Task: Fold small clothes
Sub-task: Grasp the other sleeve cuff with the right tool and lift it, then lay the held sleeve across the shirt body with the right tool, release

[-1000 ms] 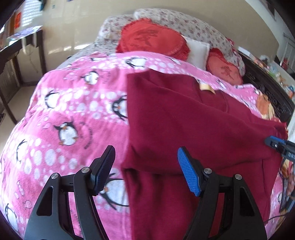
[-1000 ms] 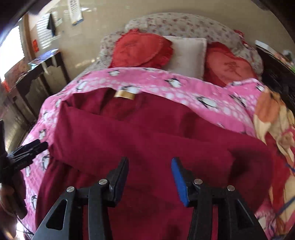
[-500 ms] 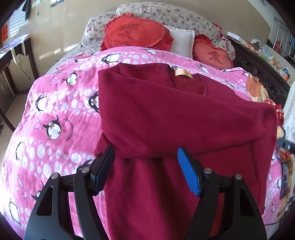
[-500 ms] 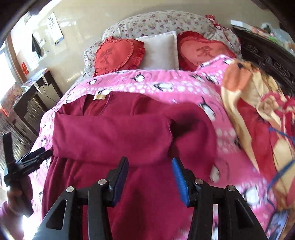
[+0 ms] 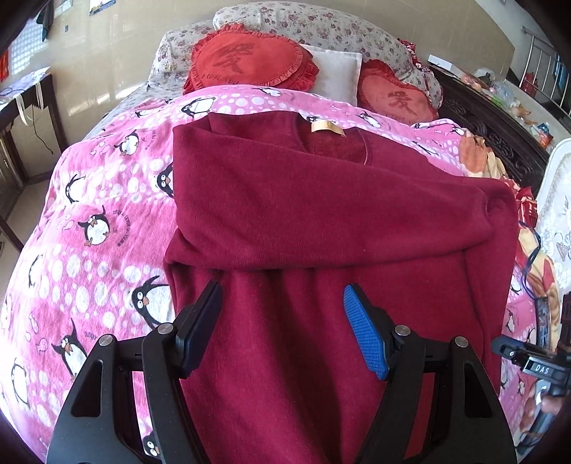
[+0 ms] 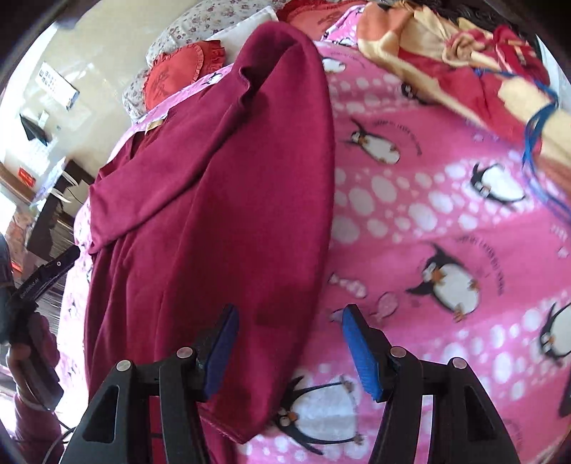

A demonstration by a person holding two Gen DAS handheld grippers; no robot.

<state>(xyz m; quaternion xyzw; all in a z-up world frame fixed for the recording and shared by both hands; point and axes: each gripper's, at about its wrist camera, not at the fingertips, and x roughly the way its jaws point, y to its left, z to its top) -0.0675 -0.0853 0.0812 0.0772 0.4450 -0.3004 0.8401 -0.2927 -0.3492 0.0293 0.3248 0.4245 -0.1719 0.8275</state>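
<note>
Sweater (image 5: 321,221) between parted tools, ungripped.

On my left feed the garment (image 5: 321,221) is a solid deep maroon with a small tan neck label (image 5: 327,127). It lies on a hot-pink blanket (image 5: 100,200) printed with white dots and black-and-white penguins. I see two red cushions (image 5: 249,60), a white pillow (image 5: 339,73) and floral bedding (image 5: 314,25). My gripper pads (image 6: 362,353) are blue on black frames; an orange-and-red cloth (image 6: 446,46) shows beyond.
</note>
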